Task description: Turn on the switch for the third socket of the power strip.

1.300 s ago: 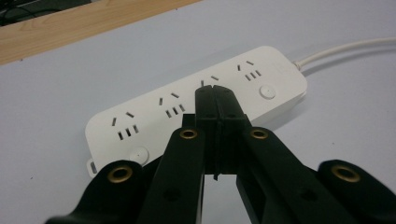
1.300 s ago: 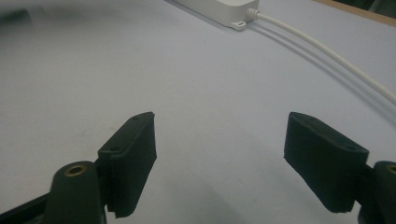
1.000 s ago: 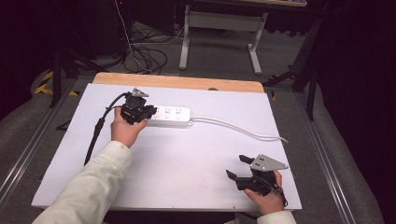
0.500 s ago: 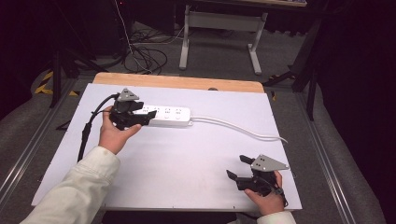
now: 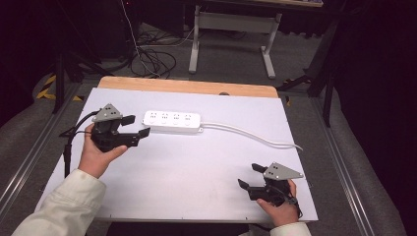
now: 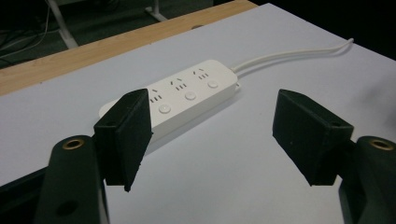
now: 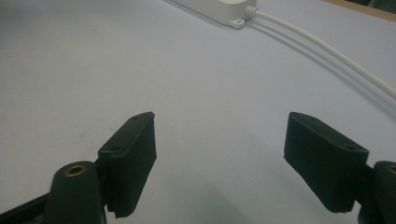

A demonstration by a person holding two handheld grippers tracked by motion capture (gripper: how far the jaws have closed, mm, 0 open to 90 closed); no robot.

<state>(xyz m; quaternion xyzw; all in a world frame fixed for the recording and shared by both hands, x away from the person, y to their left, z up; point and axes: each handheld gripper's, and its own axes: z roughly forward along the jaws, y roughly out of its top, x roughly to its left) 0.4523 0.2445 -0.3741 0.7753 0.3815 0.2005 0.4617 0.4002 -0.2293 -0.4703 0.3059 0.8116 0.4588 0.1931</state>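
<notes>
The left gripper (image 5: 134, 126) has just been opening; its black jaws stand wide apart with nothing between them, just beside the near end of the long white plastic power strip (image 5: 172, 121). The strip lies flat at the back of the white table (image 5: 196, 167), showing socket rows and round buttons, its white cable (image 5: 255, 135) trailing right. The right gripper (image 5: 250, 176) rests spread and empty at the near edge.

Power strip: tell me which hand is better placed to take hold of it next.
Left. The left gripper sits open just off the near end of the power strip, jaws pointing at it with nothing between them. The right gripper rests open at the table's near edge, well away from it.
</notes>
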